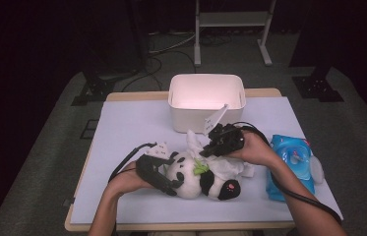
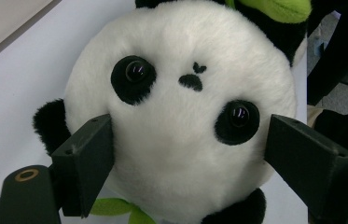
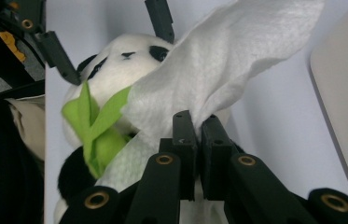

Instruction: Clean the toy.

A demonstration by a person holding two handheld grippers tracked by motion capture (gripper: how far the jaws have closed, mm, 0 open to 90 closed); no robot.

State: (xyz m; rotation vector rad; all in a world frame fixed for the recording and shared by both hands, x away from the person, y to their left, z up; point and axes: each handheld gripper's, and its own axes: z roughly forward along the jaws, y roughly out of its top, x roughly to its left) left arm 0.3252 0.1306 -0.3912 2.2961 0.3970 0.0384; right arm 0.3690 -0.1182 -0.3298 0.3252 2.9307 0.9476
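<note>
Fingers (image 2: 87, 163) of the left gripper (image 1: 157, 173) stand wide apart, one at each side of the panda toy's (image 1: 198, 178) head, their inner faces against the white fur at the cheeks: they clasp the head between them. In the left gripper view the face looks straight back, both black eye patches and the small nose between the two fingers, with a black ear beside one finger and a bit of green felt below the chin.

Right gripper (image 1: 209, 148) fingers (image 3: 183, 140) are pressed almost together, pinching a fold of a white wipe (image 1: 230, 168). In the right gripper view the sheet rises from the pinch, fans out wide above it, and drapes over the panda toy's body next to the green leaf (image 3: 98, 126) on its chest.

On the worktop (image 1: 127, 128) the panda toy lies on its back near the person's edge, its head toward the left gripper and its black feet toward the right (a pink spot shows on one foot). The wipe lies across the panda toy's belly and trails off its far side. A white bin (image 1: 206, 101) stands beyond the panda toy, well apart from it. A blue wipe packet (image 1: 291, 167) lies to the right of the panda toy, just past the right hand (image 1: 257, 147).
</note>
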